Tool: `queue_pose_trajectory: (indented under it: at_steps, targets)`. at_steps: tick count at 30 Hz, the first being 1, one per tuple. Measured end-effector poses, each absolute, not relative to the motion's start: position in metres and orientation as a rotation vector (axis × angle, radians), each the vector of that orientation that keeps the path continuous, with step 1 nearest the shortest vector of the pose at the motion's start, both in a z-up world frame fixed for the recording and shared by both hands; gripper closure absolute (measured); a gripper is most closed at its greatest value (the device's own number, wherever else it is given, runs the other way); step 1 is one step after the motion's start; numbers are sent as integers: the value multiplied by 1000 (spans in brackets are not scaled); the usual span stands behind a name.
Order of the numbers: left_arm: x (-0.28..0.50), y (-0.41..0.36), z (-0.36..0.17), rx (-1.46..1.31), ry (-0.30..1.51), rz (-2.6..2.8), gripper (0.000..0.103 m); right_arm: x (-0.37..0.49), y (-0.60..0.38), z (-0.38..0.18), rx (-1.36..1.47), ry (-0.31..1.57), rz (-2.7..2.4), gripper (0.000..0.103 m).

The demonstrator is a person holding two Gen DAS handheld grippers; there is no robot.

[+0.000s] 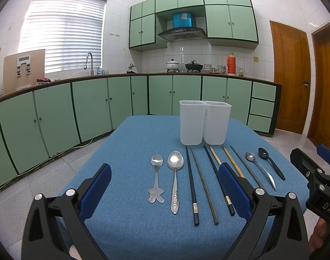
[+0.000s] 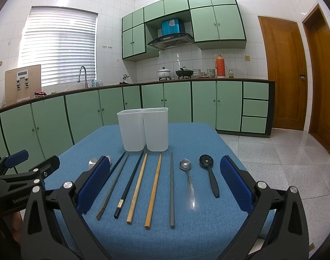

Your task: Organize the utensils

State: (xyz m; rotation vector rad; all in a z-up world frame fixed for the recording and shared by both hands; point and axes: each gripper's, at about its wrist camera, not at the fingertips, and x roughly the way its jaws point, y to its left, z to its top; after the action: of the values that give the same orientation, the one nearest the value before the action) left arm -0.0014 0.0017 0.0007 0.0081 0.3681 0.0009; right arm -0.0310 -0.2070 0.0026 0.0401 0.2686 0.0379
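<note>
Kitchen, blue bench [image 1: 125, 227] | spoons [image 1: 175, 162] and chopsticks [image 2: 153, 192] laid before white holder [image 2: 143, 127] | left hand-held gripper [image 1: 165, 188] held wide, empty | right hand-held gripper [image 2: 165, 182] held wide, empty

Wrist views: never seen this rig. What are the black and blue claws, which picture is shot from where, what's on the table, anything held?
There is no robot arm. A person holds a two-finger gripper in each hand, each with a fisheye camera looking along its fingers. One picture is from the left gripper, the other from the right gripper. The blue pads are the fingers; both stand wide open and hold nothing. Each view also catches the other gripper at its edge. On the blue table stand two white bins side by side. In front lie six chopsticks, with two spoons left and a steel spoon and black spoon right.
</note>
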Motion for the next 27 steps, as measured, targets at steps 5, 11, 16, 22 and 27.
queue_pose_trajectory:
  at_steps: [5,11,16,22,27]
  targets:
    - [-2,2,1,8,368,1,6,-31,-207,3,41,268,37,5]
    - [-1,2,1,9,369,1,6,-31,-207,3,41,269,38,5]
    - [-1,2,1,9,369,1,6,-31,-207,3,41,269,38,5]
    - [-1,2,1,8,369,1,6,-31,-206,3,40,270,37,5]
    - [1,5,-2,6,378,0,6,-29,-212,5,42,274,35,5]
